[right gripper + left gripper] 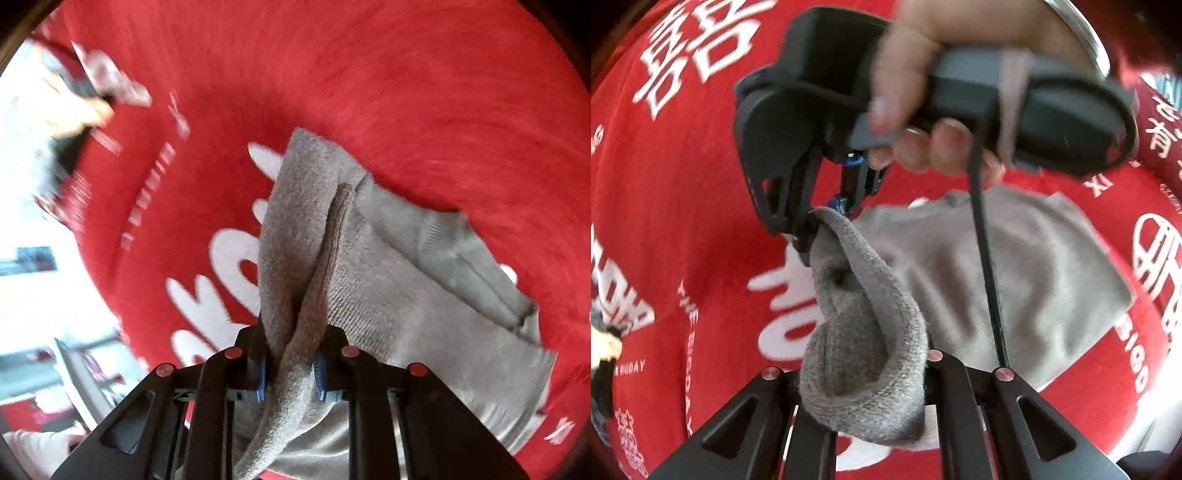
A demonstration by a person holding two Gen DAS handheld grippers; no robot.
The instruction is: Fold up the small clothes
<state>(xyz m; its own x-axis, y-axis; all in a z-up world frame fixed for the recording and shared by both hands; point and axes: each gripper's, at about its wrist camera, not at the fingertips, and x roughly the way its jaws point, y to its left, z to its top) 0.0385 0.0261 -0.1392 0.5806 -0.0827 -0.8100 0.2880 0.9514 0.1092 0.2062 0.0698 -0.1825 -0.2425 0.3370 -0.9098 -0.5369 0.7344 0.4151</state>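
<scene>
Between both pairs of fingers, a grey sock [864,325] is stretched above a red cloth with white lettering [683,184]. In the left wrist view its open cuff hangs at six o'clock, pinched in the closed left gripper [860,398], while its far rim, at ten o'clock, is nipped by the right gripper [809,236], carried in a hand [923,110]. The right wrist view shows the right gripper's blue pads [319,373] clamping bunched sock fabric, the remainder trailing toward four o'clock onto the cloth.

Both tools pinch a grey sock [864,332] over red cloth [683,184].
</scene>
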